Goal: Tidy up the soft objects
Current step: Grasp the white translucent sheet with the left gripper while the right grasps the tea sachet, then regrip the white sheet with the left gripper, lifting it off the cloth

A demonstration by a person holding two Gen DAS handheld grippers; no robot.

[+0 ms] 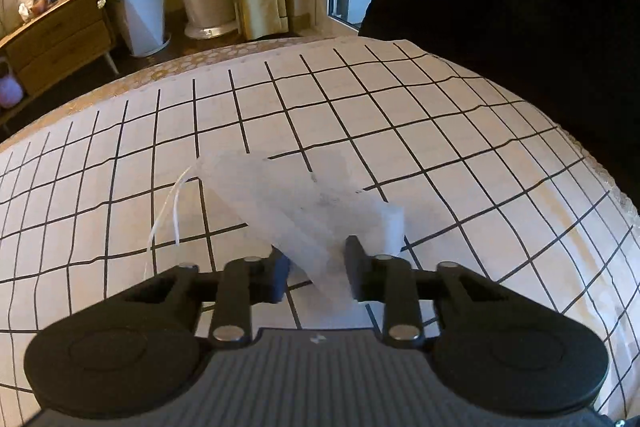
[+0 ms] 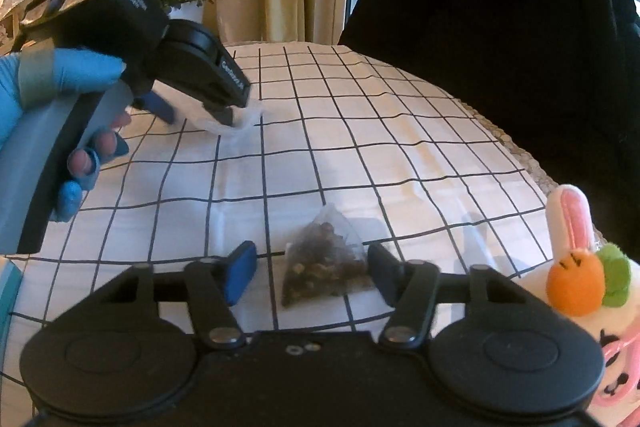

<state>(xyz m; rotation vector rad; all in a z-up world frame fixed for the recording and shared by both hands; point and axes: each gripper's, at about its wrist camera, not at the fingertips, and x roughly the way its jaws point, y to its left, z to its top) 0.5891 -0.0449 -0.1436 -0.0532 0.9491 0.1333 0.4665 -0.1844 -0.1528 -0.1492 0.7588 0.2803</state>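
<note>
A table covered by a white cloth with a black grid (image 1: pixel 360 131) is seen in both wrist views. In the left wrist view, the left gripper (image 1: pixel 316 269) is narrowed around a white translucent pouch (image 1: pixel 304 203); its pads are pressed on the lower end of the pouch, and the rest of the pouch is stretched toward 11 o'clock, where thin white strings (image 1: pixel 172 207) hang from its corner. In the right wrist view, the same left gripper (image 2: pixel 200 113) is seen at 10 o'clock, held by a hand in a blue glove (image 2: pixel 60 99), with the white pouch (image 2: pixel 244 121) at its tips on the cloth. The right gripper (image 2: pixel 312 275) is half closed around a pyramid tea bag (image 2: pixel 324 263) filled with dark leaves; the bag lies on the cloth between the fingers, the right finger is touching or nearly touching it, and a gap is left at the blue left pad (image 2: pixel 240 271), so it is not gripped. A plush rabbit with an orange carrot (image 2: pixel 580 267) is placed at 3 o'clock, near the table edge.
</note>
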